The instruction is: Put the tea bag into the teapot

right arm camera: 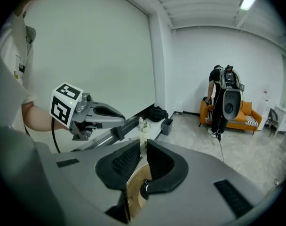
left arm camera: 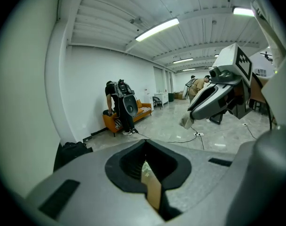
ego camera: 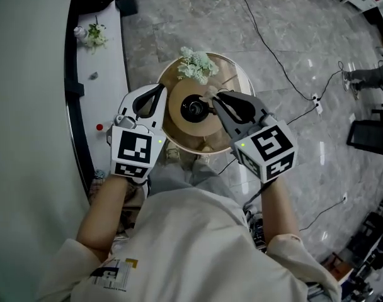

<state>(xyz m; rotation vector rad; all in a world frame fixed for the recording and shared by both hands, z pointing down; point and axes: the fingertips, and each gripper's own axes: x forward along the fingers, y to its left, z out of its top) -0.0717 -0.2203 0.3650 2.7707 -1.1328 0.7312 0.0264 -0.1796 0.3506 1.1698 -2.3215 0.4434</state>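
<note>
**Tea bag held at the teapot's mouth**

Nearest us, the left gripper (ego camera: pixel 160 88) has its jaws together on nothing, at 9 o'clock of the teapot (ego camera: pixel 194 108). The right gripper (ego camera: pixel 215 95) is narrowly clamped on the tea bag (ego camera: pixel 210 92), which in the head view sits at 1 o'clock of the teapot's dark mouth. The teapot stands on a round table (ego camera: pixel 234 63), with white flowers (ego camera: pixel 196 63) at its 12 o'clock. Beyond is a grey marble floor (ego camera: pixel 179 17) crossed by a cable (ego camera: pixel 273 55), with a white ledge (ego camera: pixel 109 74) at 10 o'clock. Only the gripper views show us the white-walled room, an orange sofa (right arm camera: pixel 249 119) and a person (right arm camera: pixel 223 102) standing by it.
</note>
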